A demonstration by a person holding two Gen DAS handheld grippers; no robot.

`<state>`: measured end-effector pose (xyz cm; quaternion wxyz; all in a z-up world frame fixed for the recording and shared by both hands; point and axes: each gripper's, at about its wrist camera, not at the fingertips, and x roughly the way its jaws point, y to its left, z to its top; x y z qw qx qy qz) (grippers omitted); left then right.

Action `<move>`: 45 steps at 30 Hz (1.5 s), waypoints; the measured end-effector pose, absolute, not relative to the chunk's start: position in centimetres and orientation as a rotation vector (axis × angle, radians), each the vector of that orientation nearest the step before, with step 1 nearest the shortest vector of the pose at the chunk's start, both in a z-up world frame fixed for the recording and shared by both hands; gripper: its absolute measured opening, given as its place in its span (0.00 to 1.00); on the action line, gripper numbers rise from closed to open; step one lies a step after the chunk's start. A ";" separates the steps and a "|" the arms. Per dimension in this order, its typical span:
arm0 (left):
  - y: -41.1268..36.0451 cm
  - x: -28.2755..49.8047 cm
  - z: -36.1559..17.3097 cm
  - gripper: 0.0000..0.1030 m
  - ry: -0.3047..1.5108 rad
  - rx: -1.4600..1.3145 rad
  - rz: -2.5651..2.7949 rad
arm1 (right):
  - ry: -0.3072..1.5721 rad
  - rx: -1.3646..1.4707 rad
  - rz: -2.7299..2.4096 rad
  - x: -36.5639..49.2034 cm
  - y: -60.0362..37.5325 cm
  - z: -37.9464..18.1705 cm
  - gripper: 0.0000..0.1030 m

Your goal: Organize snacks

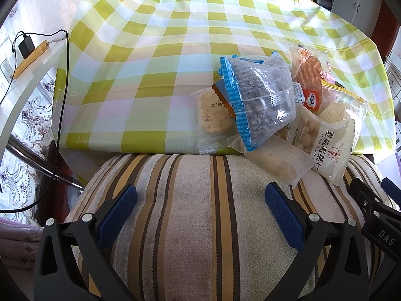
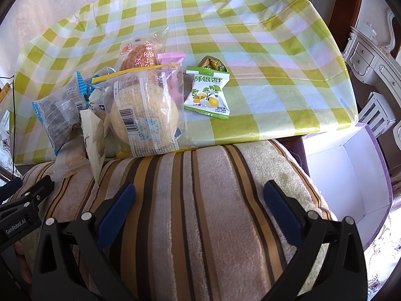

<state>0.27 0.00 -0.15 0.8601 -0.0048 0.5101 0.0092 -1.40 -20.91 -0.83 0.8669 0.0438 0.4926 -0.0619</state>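
A heap of wrapped snacks lies at the near edge of the checked tablecloth (image 1: 140,57). It holds a blue-edged clear bag (image 1: 260,100), a round biscuit pack (image 1: 213,115), a white nut pack (image 1: 325,140), a brown cake pack (image 1: 307,70) and a round bun pack (image 2: 145,115). A green-and-white snack pack (image 2: 208,92) lies apart, to the right. My left gripper (image 1: 200,213) is open and empty above a striped cushion (image 1: 190,225), short of the heap. My right gripper (image 2: 199,213) is open and empty above the same cushion (image 2: 200,213).
An open white box with purple sides (image 2: 351,175) stands to the right of the cushion. A power strip with a black adapter (image 1: 30,52) and cables lies on a white ledge at the left. White furniture (image 2: 371,57) stands at the far right.
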 end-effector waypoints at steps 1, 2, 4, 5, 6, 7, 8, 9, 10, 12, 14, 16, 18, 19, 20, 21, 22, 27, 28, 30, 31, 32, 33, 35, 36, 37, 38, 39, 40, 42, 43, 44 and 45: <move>0.0 0.3 -0.2 0.96 1.071 -0.010 0.019 | 1.031 0.092 -0.130 -1.4 -20.9 -0.8 0.99; 0.0 0.2 -0.1 0.96 1.071 -0.010 0.020 | 1.031 0.092 -0.130 -1.4 -20.8 -0.8 0.99; 0.0 0.3 -0.2 0.96 1.071 -0.010 0.020 | 1.031 0.092 -0.130 -1.4 -20.9 -0.8 0.99; 0.0 0.2 -0.1 0.96 1.071 -0.010 0.020 | 1.031 0.091 -0.130 -1.4 -20.9 -0.8 0.99; 0.0 0.2 -0.1 0.96 1.071 -0.010 0.020 | 1.031 0.092 -0.130 -1.4 -20.8 -0.8 0.99; 0.0 0.3 -0.1 0.96 1.071 -0.010 0.020 | 1.031 0.092 -0.130 -1.4 -20.8 -0.8 0.99; 0.0 0.3 -0.1 0.96 1.071 -0.010 0.020 | 1.031 0.092 -0.130 -1.4 -20.8 -0.8 0.99; 0.0 0.2 -0.1 0.96 1.071 -0.010 0.020 | 1.031 0.092 -0.130 -1.4 -20.8 -0.8 0.99; 0.0 0.2 -0.1 0.96 1.071 -0.010 0.020 | 1.031 0.092 -0.130 -1.4 -20.9 -0.8 0.99; 0.0 0.2 -0.1 0.96 1.071 -0.010 0.021 | 1.031 0.091 -0.130 -1.3 -20.8 -0.8 0.99; 0.0 0.2 -0.1 0.96 1.071 -0.010 0.021 | 1.030 0.092 -0.130 -1.4 -20.8 -0.8 0.99; 0.0 0.2 -0.1 0.96 1.071 -0.010 0.021 | 1.031 0.091 -0.130 -1.4 -20.9 -0.8 0.99; 0.0 0.2 -0.1 0.96 1.071 -0.010 0.021 | 1.030 0.092 -0.130 -1.4 -20.9 -0.8 0.99; 0.0 0.2 -0.1 0.96 1.071 -0.010 0.021 | 1.030 0.091 -0.130 -1.4 -20.9 -0.8 0.99; 0.0 0.3 -0.1 0.96 1.071 -0.010 0.021 | 1.030 0.091 -0.130 -1.4 -20.9 -0.8 0.99; 0.0 0.2 -0.1 0.96 1.071 -0.010 0.021 | 1.030 0.091 -0.130 -1.4 -21.0 -0.8 0.99; 0.0 0.3 -0.2 0.96 1.071 -0.010 0.021 | 1.030 0.091 -0.130 -1.4 -20.9 -0.8 0.99; -0.1 0.2 -0.1 0.96 1.071 -0.009 0.021 | 1.029 0.091 -0.130 -1.4 -20.8 -0.9 0.99; -0.1 0.3 -0.1 0.96 1.071 -0.009 0.021 | 1.029 0.089 -0.131 -1.4 -20.8 -0.9 0.99; -0.1 0.3 -0.1 0.96 1.071 -0.009 0.021 | 1.030 0.089 -0.131 -1.4 -20.8 -0.8 0.99; -0.1 0.3 -0.1 0.96 1.071 -0.009 0.021 | 1.030 0.089 -0.131 -1.4 -20.8 -0.9 0.99; -0.1 0.2 -0.1 0.96 1.071 -0.009 0.021 | 1.030 0.090 -0.130 -1.4 -20.8 -0.8 0.99; -0.1 0.3 -0.1 0.96 1.071 -0.009 0.021 | 1.030 0.090 -0.130 -1.3 -20.8 -0.8 0.99; -0.1 0.2 -0.1 0.96 1.071 -0.009 0.021 | 1.030 0.090 -0.130 -1.4 -20.8 -0.9 0.99; -0.1 0.3 -0.1 0.96 1.071 -0.009 0.021 | 1.030 0.090 -0.130 -1.4 -20.8 -0.9 0.99; -0.1 0.3 -0.1 0.96 1.071 -0.009 0.021 | 1.030 0.090 -0.131 -1.4 -20.8 -0.9 0.99; -0.1 0.2 -0.1 0.96 1.071 -0.009 0.021 | 1.030 0.090 -0.131 -1.3 -20.8 -0.9 0.99; -0.1 0.2 -0.1 0.96 1.071 -0.009 0.022 | 1.030 0.090 -0.131 -1.4 -20.8 -0.9 0.99; -0.1 0.2 -0.1 0.96 1.071 -0.009 0.021 | 1.030 0.090 -0.131 -1.4 -20.8 -0.9 0.99; -0.1 0.3 -0.1 0.96 1.071 -0.009 0.021 | 1.029 0.089 -0.131 -1.4 -20.8 -0.9 0.99; -0.1 0.3 -0.1 0.96 1.071 -0.009 0.021 | 1.029 0.089 -0.131 -1.4 -20.8 -0.9 0.99; -0.1 0.3 -0.1 0.96 1.072 -0.009 0.021 | 1.029 0.089 -0.131 -1.4 -20.8 -0.9 0.99; -0.1 0.2 -0.1 0.96 1.072 -0.009 0.022 | 1.029 0.089 -0.131 -1.4 -20.8 -0.9 0.99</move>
